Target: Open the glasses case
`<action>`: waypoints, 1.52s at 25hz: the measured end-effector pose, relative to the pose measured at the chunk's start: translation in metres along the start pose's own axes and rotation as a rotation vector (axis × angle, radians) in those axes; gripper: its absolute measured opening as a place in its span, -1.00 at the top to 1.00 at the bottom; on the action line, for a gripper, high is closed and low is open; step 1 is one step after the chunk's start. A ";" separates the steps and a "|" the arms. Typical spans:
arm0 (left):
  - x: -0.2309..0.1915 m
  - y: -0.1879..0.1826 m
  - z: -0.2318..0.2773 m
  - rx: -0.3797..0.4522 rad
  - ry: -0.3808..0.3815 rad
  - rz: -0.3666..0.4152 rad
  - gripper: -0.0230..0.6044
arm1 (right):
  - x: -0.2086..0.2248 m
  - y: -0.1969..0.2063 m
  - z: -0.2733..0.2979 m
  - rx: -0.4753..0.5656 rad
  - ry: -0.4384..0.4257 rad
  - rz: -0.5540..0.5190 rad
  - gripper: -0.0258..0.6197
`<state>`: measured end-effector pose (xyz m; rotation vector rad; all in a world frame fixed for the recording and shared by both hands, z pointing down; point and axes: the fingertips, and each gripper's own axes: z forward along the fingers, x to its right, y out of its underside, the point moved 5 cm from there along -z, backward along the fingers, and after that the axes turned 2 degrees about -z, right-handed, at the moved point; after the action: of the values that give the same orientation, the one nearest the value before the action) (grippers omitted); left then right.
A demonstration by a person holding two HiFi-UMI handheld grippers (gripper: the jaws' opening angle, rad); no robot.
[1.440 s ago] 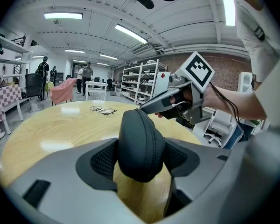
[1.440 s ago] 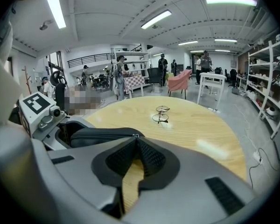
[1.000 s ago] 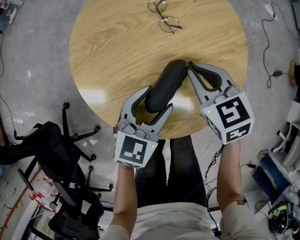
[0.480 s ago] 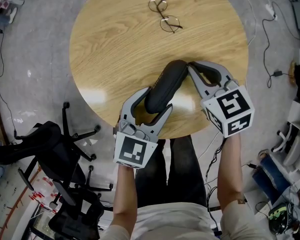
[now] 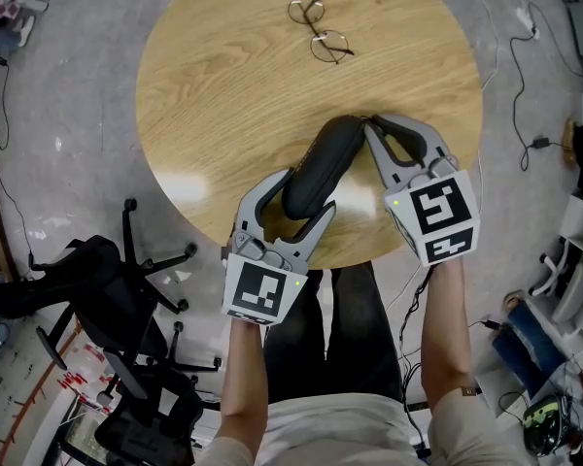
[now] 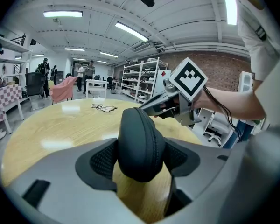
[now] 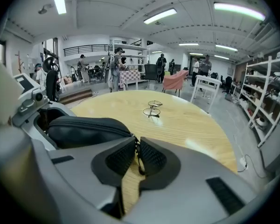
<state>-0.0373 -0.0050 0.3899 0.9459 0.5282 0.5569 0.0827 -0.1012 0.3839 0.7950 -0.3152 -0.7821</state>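
A black zipped glasses case [image 5: 321, 168] lies slanted on the round wooden table [image 5: 223, 85]. My left gripper [image 5: 311, 190] is shut on its near end, and both pads press the case [image 6: 141, 139] in the left gripper view. My right gripper [image 5: 369, 124] sits at the case's far end. In the right gripper view the thin zipper pull [image 7: 139, 164] hangs between the pads of that gripper [image 7: 136, 155], beside the case [image 7: 84, 129]. Its jaws have just been opening a little, with the pull still pinched where the pads meet.
Wire-framed glasses [image 5: 320, 29] lie folded open at the table's far side, apart from the case. A black office chair [image 5: 97, 280] stands on the floor at the lower left. Cables [image 5: 515, 85] trail on the floor at the right. The table's near edge is just under both grippers.
The right gripper's marker cube has shifted slightly left and tilted a little. The case, the left gripper and the glasses have not moved.
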 end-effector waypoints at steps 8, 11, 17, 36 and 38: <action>-0.001 0.000 0.000 0.003 -0.009 -0.006 -0.05 | -0.016 -0.026 -0.021 0.158 -0.010 -0.035 0.52; 0.000 -0.001 -0.001 0.005 -0.010 -0.013 -0.06 | -0.025 -0.037 -0.022 0.184 -0.040 -0.061 0.48; -0.003 -0.009 -0.009 0.017 -0.018 0.003 -0.09 | -0.030 -0.038 -0.017 0.178 -0.068 -0.069 0.50; -0.033 -0.037 -0.012 0.009 -0.119 0.037 -0.08 | -0.035 -0.037 -0.013 0.153 -0.094 -0.111 0.52; -0.033 -0.032 -0.006 -0.030 -0.133 0.072 -0.06 | -0.038 -0.037 -0.013 0.143 -0.092 -0.121 0.52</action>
<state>-0.0592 -0.0378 0.3653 0.9695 0.3666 0.5608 0.0446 -0.0838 0.3489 0.9205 -0.4117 -0.9187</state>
